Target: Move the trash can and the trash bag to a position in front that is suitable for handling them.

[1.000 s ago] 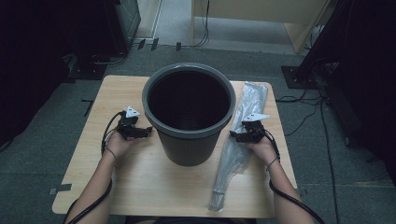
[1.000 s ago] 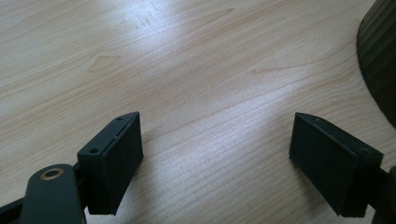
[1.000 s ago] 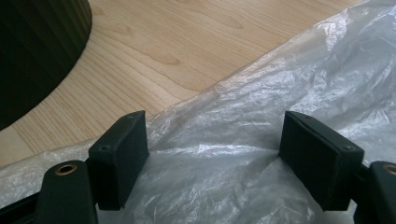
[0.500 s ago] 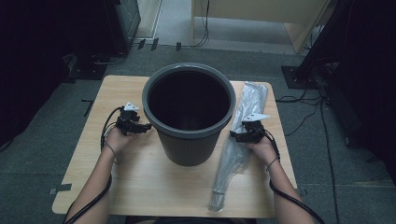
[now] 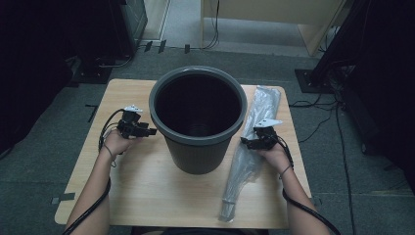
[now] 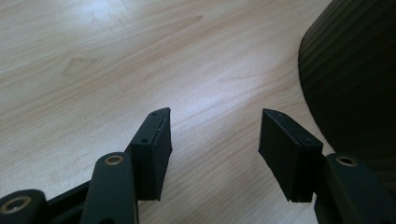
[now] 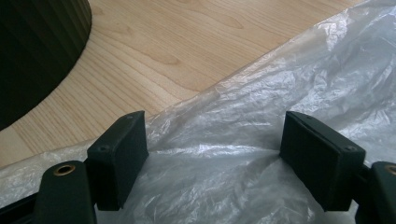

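A light wooden rectangular desk (image 5: 147,196) is seen standing on a grey carpeted floor (image 5: 44,161). At the middle of the desk a large dark grey round plastic bin (image 5: 198,149) is set upright, its mouth open to the high view. To the right of the bin a long, crumpled clear plastic bag (image 5: 254,117) is laid lengthwise on the desk, from the far edge towards the near edge, just beside the bin's wall. The left hand-held gripper (image 5: 147,131) is held at the bin's left side, pointed towards its wall; in the left gripper view (image 6: 215,140) its jaws are seen parted over bare wood with nothing between them, having just been closing, and the ribbed bin wall is seen close at the right. The right hand-held gripper (image 5: 244,143) is held over the plastic bag at the bin's right side; in the right gripper view (image 7: 215,154) its jaws are seen spread apart with the bag's film lying between and below them, the pads not pressed together on it.
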### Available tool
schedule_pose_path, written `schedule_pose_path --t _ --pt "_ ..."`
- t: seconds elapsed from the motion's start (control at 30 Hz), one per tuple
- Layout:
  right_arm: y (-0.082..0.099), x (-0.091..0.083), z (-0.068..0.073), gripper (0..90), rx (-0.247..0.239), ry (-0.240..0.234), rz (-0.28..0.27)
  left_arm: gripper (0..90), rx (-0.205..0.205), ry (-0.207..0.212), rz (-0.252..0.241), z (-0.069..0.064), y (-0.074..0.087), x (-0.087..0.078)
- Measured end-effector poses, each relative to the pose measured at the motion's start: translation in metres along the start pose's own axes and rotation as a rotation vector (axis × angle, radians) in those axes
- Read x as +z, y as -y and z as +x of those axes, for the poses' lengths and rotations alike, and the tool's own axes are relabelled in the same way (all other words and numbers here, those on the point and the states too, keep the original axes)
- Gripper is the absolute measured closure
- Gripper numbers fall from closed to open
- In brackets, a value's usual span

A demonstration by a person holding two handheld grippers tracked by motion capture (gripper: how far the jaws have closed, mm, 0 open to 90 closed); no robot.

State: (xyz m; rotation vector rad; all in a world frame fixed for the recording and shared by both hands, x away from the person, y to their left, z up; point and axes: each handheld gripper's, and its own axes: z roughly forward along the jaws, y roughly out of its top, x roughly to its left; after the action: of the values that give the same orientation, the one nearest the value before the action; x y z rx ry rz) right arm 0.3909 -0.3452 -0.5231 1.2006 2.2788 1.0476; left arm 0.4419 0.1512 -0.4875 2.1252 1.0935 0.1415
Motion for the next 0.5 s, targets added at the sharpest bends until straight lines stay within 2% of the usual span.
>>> schedule_pose_path --t 0.07,0.13,0.17,0.2,0.23,0.27,0.3,0.33,0.37,0.5 --pt "0.0000 0.0000 0.0001 22.8 0.000 0.001 0.000 42.7 -0.002 -0.013 -0.012 0.0017 -0.0006 -0.0002" --pt "-0.0001 0.0001 0.0003 22.7 0.002 0.003 0.000 37.7 -0.005 -0.023 -0.014 0.0013 -0.0012 0.0000" --pt "-0.0001 0.0001 0.0003 22.7 0.002 0.003 0.000 37.7 -0.010 -0.033 -0.014 0.0010 -0.0020 0.0004" --pt "-0.0001 0.0002 0.0004 22.7 0.003 0.003 -0.001 33.1 -0.015 -0.057 -0.006 0.0012 -0.0037 0.0009" --pt "0.0000 0.0002 0.0004 22.7 0.003 0.003 -0.001 31.3 -0.056 -0.078 0.011 0.0029 -0.0061 0.0015" --pt "0.0000 0.0002 0.0004 22.7 0.003 0.003 -0.001 32.6 -0.056 -0.078 0.011 0.0029 -0.0061 0.0015" --pt "-0.0001 0.0002 0.0004 22.4 0.003 0.003 -0.001 32.6 -0.088 -0.061 0.011 0.0044 -0.0070 0.0011" --pt "-0.0001 0.0003 0.0005 22.1 0.005 0.005 -0.001 34.5 -0.112 -0.021 0.005 0.0065 -0.0074 -0.0005" --pt "0.0000 0.0003 0.0006 22.0 0.006 0.008 0.000 34.4 -0.116 -0.008 -0.003 0.0076 -0.0075 -0.0020" --pt "0.0000 0.0003 0.0009 21.9 0.008 0.009 -0.001 32.9 -0.090 -0.045 -0.010 0.0095 -0.0083 -0.0064"
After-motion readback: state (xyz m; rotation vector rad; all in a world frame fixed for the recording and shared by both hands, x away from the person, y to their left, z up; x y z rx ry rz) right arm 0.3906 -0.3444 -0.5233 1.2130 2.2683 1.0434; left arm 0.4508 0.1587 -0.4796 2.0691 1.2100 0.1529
